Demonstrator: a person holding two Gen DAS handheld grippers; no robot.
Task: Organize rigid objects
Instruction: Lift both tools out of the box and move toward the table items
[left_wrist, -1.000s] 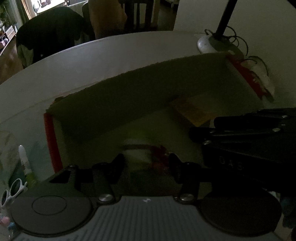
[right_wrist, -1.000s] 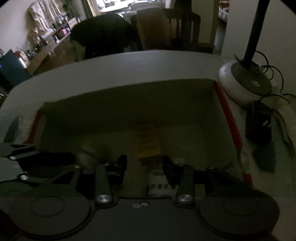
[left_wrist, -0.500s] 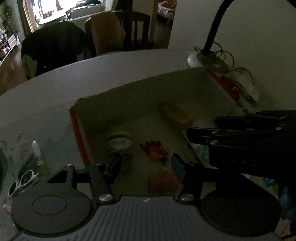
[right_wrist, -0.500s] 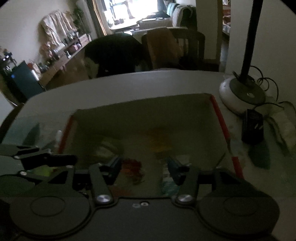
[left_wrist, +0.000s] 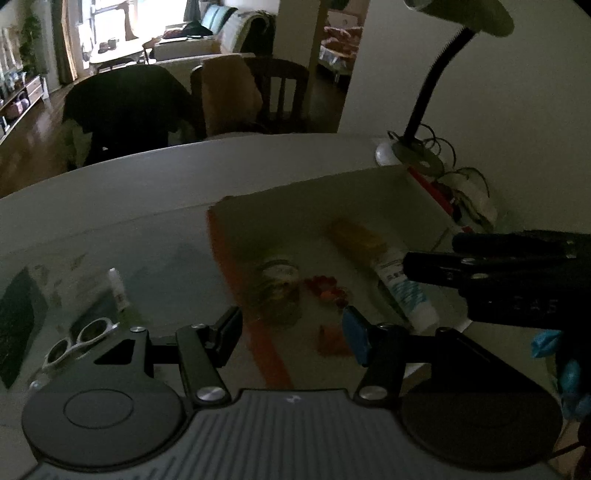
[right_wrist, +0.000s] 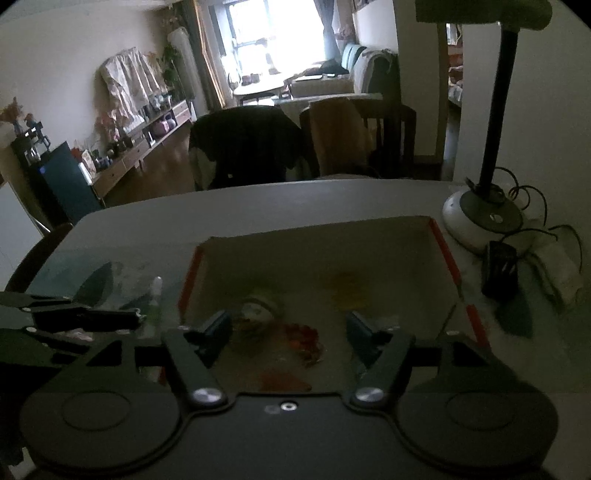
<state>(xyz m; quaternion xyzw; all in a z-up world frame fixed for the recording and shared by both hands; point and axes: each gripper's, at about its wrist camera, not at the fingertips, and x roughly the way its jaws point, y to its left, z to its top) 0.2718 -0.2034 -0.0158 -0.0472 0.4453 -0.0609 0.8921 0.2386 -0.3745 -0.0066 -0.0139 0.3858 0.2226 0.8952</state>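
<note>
A shallow cardboard box (left_wrist: 314, 206) with red side edges sits on the table. Inside lie a yellow pack (left_wrist: 356, 236), a white tube with blue print (left_wrist: 404, 288), a round tin (left_wrist: 279, 275), red clips (left_wrist: 327, 288) and an orange piece (left_wrist: 332, 341). My left gripper (left_wrist: 291, 328) hovers open over the box's near left edge, holding nothing. In the right wrist view the box (right_wrist: 332, 240) shows the tin (right_wrist: 258, 308) and clips (right_wrist: 304, 338). My right gripper (right_wrist: 287, 328) hangs above them, its jaws opening, with nothing between them.
White sunglasses (left_wrist: 79, 339) and a small bottle (left_wrist: 118, 286) lie left of the box. A desk lamp's base (right_wrist: 480, 218), cables and a black adapter (right_wrist: 500, 269) crowd the right side. Chairs stand beyond the table's far edge. The right gripper (left_wrist: 498, 266) shows as a black shape.
Both grippers have pulled back and up out of the box. The left let go of the round tin and the right let go of the white tube. Both sets of jaws stand wider.
</note>
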